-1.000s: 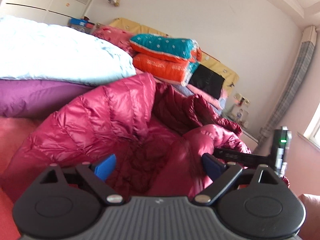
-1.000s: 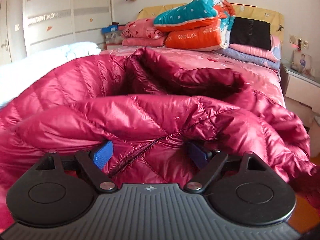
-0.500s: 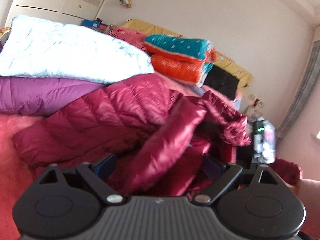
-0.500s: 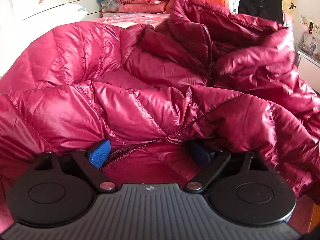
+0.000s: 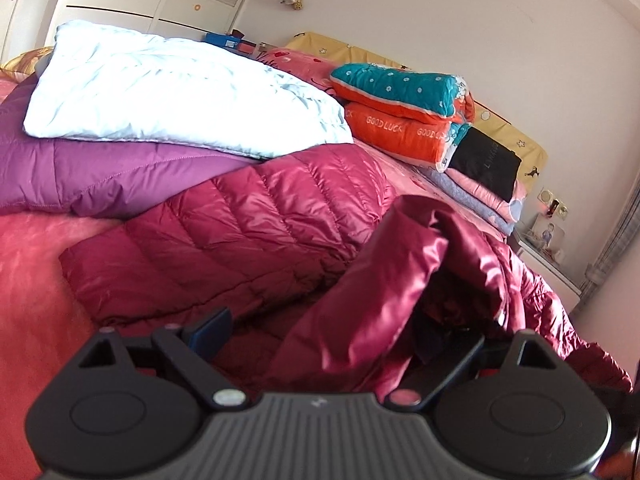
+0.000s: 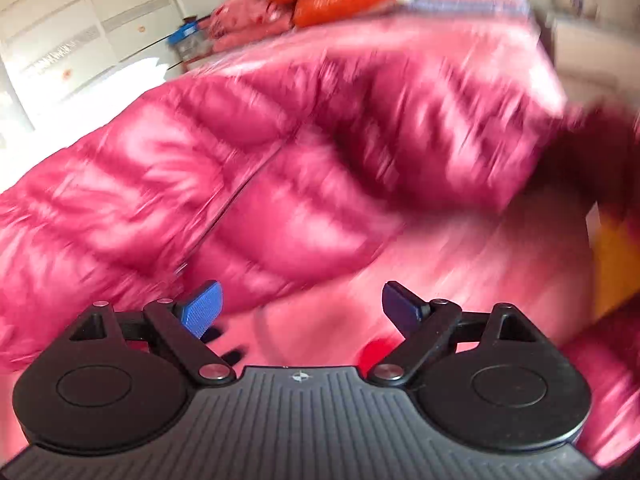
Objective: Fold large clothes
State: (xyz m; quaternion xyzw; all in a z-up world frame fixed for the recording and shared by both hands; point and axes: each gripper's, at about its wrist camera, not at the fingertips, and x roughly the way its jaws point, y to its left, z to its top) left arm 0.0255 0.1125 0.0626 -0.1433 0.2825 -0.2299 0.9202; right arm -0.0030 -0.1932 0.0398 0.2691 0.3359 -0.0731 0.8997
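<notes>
So the down jacket [image 5: 256,232] is spread across the bed [image 5: 32,280], with a bunched fold of it rising right in front of the left gripper [image 5: 320,332], between the jaws. Behind the jacket on the left there's a folded quilt [image 5: 80,172] with a duvet [image 5: 168,92] lying on top of it. Further back, by the headboard [image 5: 516,136], sit the stacked pillows [image 5: 404,108]. A nightstand [image 5: 548,256] is off to the right of the bed. In the right wrist view (super blurry) the right gripper [image 6: 300,308] sits just in front of the jacket's edge, over bare bedding.
</notes>
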